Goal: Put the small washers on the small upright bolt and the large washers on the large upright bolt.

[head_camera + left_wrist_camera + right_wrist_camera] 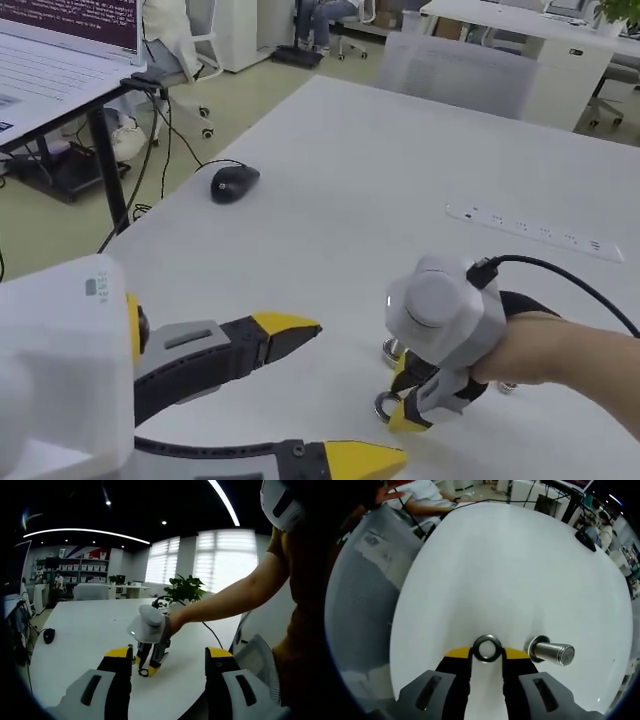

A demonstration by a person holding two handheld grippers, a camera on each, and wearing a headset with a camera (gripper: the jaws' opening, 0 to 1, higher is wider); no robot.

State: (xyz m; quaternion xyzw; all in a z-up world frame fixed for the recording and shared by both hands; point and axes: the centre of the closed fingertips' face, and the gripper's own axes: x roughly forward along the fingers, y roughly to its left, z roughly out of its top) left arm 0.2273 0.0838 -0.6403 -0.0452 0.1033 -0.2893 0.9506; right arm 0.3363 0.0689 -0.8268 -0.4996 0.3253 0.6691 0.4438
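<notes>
My right gripper (pixel 487 656) is shut on a steel washer (pixel 487 648), which it holds flat just above the white table (pixel 510 570). Just to the right of it stands a thick upright bolt (pixel 554 653) with a ring around its base. In the head view the right gripper (pixel 399 397) points down at the table with the washer (pixel 385 406) at its tips, and the bolt (pixel 393 350) is partly hidden behind it. My left gripper (pixel 330 395) hovers open at the lower left, holding nothing. In the left gripper view the left gripper (pixel 169 656) faces the right gripper (pixel 148 666).
A black mouse (pixel 234 183) lies on the table's far left. A white power strip (pixel 540 230) lies at the far right. A small metal part (pixel 507 386) lies beside the person's hand. A laptop (pixel 60 50) sits on a side desk.
</notes>
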